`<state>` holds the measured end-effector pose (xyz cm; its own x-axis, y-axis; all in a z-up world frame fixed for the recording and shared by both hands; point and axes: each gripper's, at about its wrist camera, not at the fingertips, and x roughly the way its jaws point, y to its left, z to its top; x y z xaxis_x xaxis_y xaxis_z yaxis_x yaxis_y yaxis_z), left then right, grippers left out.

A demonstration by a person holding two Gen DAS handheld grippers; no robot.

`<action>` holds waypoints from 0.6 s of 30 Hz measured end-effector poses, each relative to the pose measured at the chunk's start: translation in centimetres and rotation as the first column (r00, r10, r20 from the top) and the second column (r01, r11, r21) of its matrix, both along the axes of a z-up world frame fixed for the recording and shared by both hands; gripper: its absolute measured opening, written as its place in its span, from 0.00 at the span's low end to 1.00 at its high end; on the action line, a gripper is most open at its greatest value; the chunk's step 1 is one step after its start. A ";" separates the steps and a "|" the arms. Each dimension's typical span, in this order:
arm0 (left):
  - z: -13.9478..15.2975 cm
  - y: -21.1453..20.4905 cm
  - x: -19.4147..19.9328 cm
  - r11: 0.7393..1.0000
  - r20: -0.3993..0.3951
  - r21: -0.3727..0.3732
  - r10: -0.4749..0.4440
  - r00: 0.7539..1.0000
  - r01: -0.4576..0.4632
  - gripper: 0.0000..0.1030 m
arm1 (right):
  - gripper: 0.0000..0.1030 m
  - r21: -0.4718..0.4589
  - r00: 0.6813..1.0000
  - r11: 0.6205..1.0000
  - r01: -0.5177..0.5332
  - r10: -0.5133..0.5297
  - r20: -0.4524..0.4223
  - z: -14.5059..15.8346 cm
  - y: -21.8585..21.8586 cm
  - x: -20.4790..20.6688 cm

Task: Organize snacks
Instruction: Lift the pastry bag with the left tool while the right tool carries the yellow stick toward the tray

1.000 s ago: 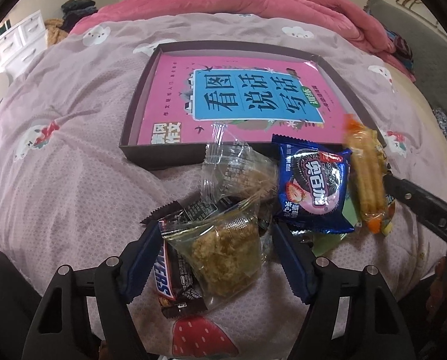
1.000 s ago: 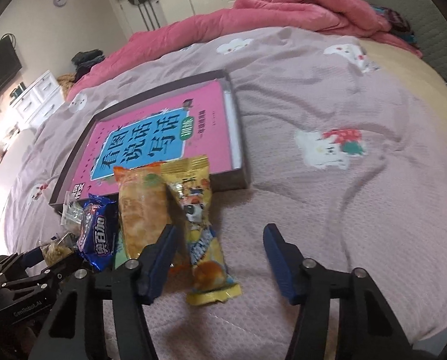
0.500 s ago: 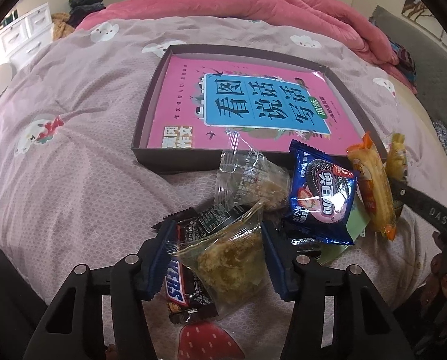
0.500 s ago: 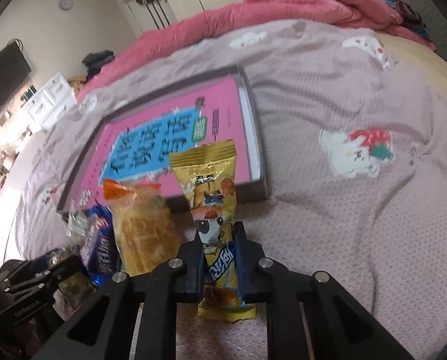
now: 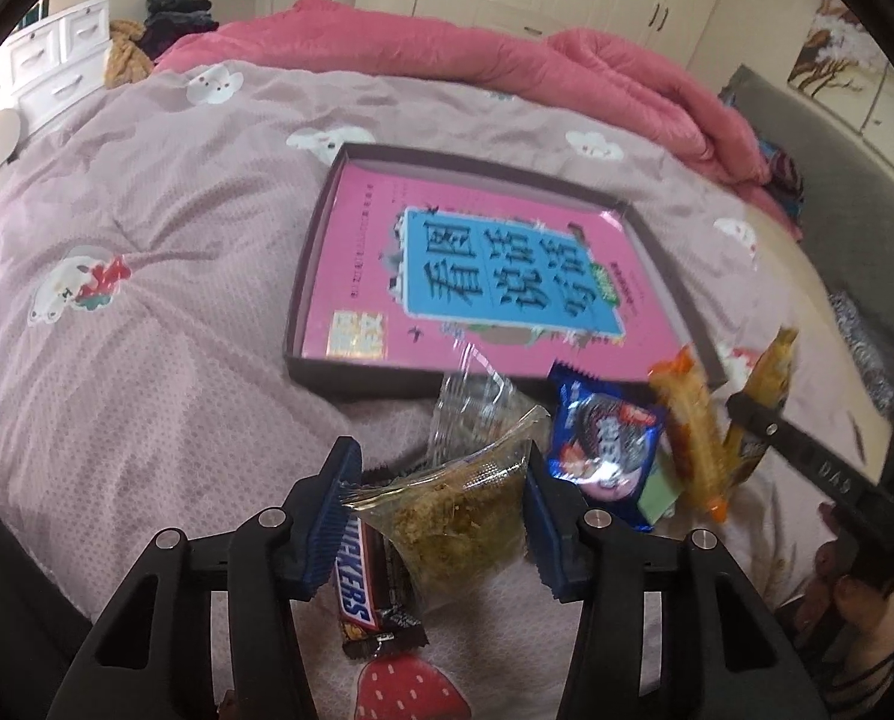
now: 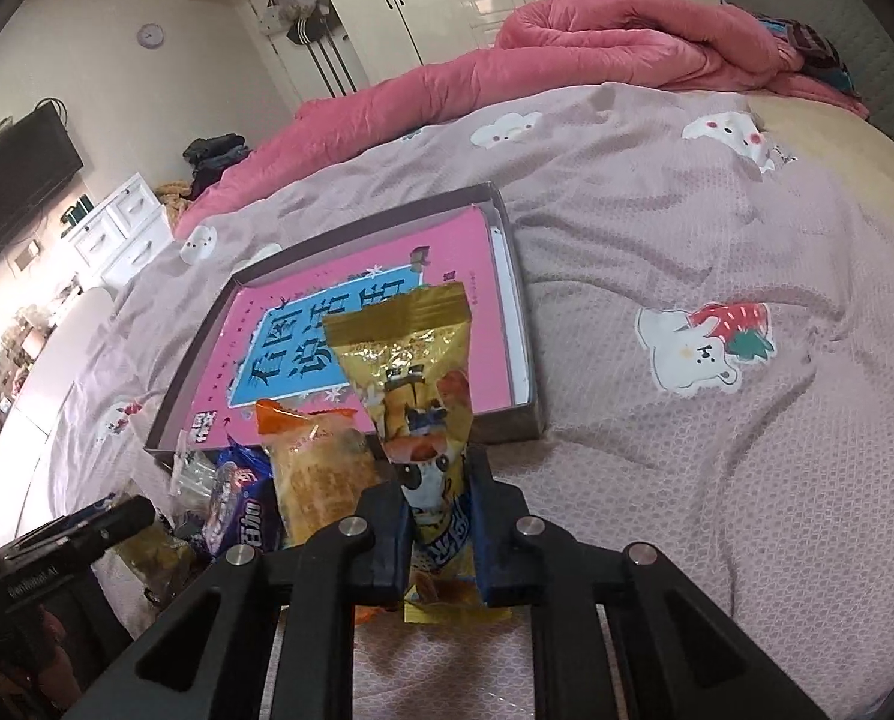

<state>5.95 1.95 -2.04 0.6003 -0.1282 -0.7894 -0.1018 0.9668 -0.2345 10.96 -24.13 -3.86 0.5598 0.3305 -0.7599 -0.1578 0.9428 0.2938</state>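
The yellow snack packet (image 6: 423,420) is pinched low down by the right gripper (image 6: 441,534), its blue pads closed tight against the wrapper. The packet's long axis runs away from the gripper, crimped gold top end tipped up and pointing over the near edge of the shallow box (image 6: 510,252). Its bottom seal pokes out beneath the pads.

The left gripper (image 5: 441,513) has its pads pressed against both sides of a clear bag of crumbly cake (image 5: 453,516), lying in front of the box's near wall (image 5: 351,378); the bag's sealed top points toward the box. A Snickers bar (image 5: 357,585) lies under that bag, one end jutting out back toward the gripper, much of it covered.

A second clear bag (image 5: 477,408) sits between the held bag and the box, blurred and hard to read. To the right of it, before the box, are the blue biscuit packet (image 5: 603,450) and the orange packet (image 5: 690,432), the latter smeared. A green corner (image 5: 657,495) peeks from beneath them; what it is I cannot tell.

A pink book (image 5: 477,276) fills the box floor. Everything rests on the mauve bedspread (image 5: 147,360).
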 end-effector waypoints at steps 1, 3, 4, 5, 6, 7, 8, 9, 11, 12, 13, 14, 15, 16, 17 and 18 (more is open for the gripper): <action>0.3 0.2 0.0 1.000 0.008 -0.006 0.001 1.000 -0.001 0.52 | 0.16 0.000 1.000 1.000 0.002 -0.002 0.005 0.1 0.0 0.0; 0.7 0.4 0.0 1.000 0.018 -0.018 0.001 1.000 -0.001 0.52 | 0.16 0.014 1.000 1.000 0.000 -0.001 0.015 0.3 -0.1 -0.1; 0.9 0.5 0.0 1.000 0.027 -0.022 0.005 1.000 -0.004 0.52 | 0.16 0.014 1.000 1.000 0.001 -0.001 0.021 0.4 -0.1 -0.1; 1.1 0.7 0.1 1.000 0.032 -0.021 0.007 0.999 -0.007 0.52 | 0.16 0.016 1.000 1.000 -0.001 0.000 0.026 0.5 -0.1 -0.2; 1.2 0.7 0.1 1.000 0.037 -0.021 0.009 0.999 -0.008 0.52 | 0.16 0.019 1.000 1.000 -0.003 0.002 0.031 0.7 -0.1 -0.2; 1.4 0.8 0.2 1.000 0.044 -0.020 0.012 0.999 -0.011 0.52 | 0.16 0.022 0.999 1.000 -0.003 0.002 0.038 0.8 -0.1 -0.2; 1.6 1.0 0.2 1.000 0.050 -0.021 0.015 0.999 -0.014 0.52 | 0.16 0.024 0.999 1.000 -0.004 0.003 0.043 0.9 -0.1 -0.2; 1.7 1.2 0.3 1.000 0.054 -0.024 0.020 0.998 -0.019 0.52 | 0.16 0.029 0.999 1.000 -0.006 0.004 0.050 1.1 -0.1 -0.2; 1.9 1.6 0.4 0.999 0.060 -0.025 0.029 0.998 -0.028 0.52 | 0.16 0.034 0.998 0.999 -0.004 0.002 0.061 1.3 -0.1 -0.3; 2.1 1.8 0.5 0.999 0.063 -0.019 0.036 0.997 -0.035 0.52 | 0.16 0.036 0.998 0.999 -0.005 0.003 0.065 1.4 -0.1 -0.3; 2.2 2.0 0.6 0.999 0.066 -0.015 0.042 0.997 -0.041 0.52 | 0.16 0.037 0.998 0.999 -0.004 0.002 0.068 1.5 -0.1 -0.3; 2.3 2.1 0.7 0.999 0.069 -0.013 0.047 0.997 -0.046 0.52 | 0.16 0.035 0.998 0.999 -0.003 0.000 0.071 1.6 -0.1 -0.2; 2.4 2.3 0.8 0.999 0.073 -0.016 0.051 0.996 -0.050 0.52 | 0.16 0.034 0.997 0.999 -0.002 0.000 0.075 1.7 -0.1 -0.2; 2.5 2.5 0.9 0.998 0.076 -0.018 0.055 0.996 -0.054 0.52 | 0.16 0.033 0.997 0.999 -0.001 -0.002 0.080 1.9 -0.1 -0.2; 2.6 2.7 1.0 0.998 0.081 -0.018 0.060 0.995 -0.059 0.52 | 0.16 0.034 0.996 0.999 0.001 -0.004 0.084 2.0 -0.1 -0.1; 2.7 2.9 1.1 0.998 0.084 -0.018 0.063 0.994 -0.062 0.52 | 0.16 0.037 0.996 0.999 0.003 -0.006 0.093 2.2 -0.1 0.0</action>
<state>7.09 4.83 0.66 0.6721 -0.1001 -0.7336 -0.1411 0.9553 -0.2597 10.93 -24.26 -1.62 0.6287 0.3547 -0.6920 -0.1817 0.9323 0.3127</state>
